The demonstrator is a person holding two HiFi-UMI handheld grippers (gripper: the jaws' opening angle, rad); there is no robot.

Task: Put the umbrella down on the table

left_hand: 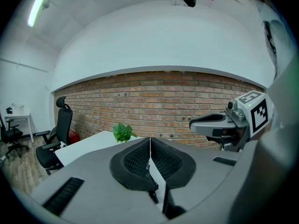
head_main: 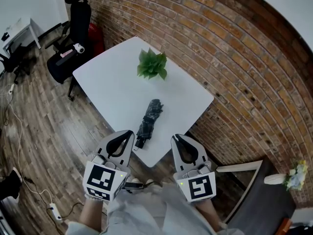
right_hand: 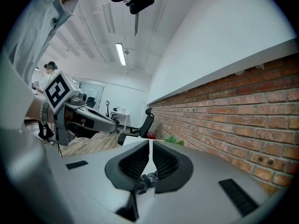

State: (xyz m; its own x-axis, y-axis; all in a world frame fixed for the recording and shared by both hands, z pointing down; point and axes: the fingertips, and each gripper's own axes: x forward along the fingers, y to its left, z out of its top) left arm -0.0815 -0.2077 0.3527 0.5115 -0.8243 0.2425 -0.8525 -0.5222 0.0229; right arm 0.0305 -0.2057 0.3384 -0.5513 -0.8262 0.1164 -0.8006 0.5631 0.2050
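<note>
- Left gripper [head_main: 128, 133] and right gripper [head_main: 176, 138]: jaws together, nothing between them, both just short of the table's [head_main: 107, 82] near corner.
- Folded black umbrella [head_main: 149, 117] lay flat by that near corner, apart from both grippers.
- Green plant [head_main: 152, 64] stood toward the far edge.

There is one folded umbrella [head_main: 149, 117], one green plant [head_main: 152, 64] and one white surface [head_main: 110, 84]. The hand-held grippers number two: the left hand-held gripper [head_main: 129, 133] and the right hand-held gripper [head_main: 175, 139]. Two black office chairs show (a near chair [head_main: 74, 33] and a far chair [head_main: 11, 58] cut by the left edge), plus one vase of flowers [head_main: 287, 178].
</note>
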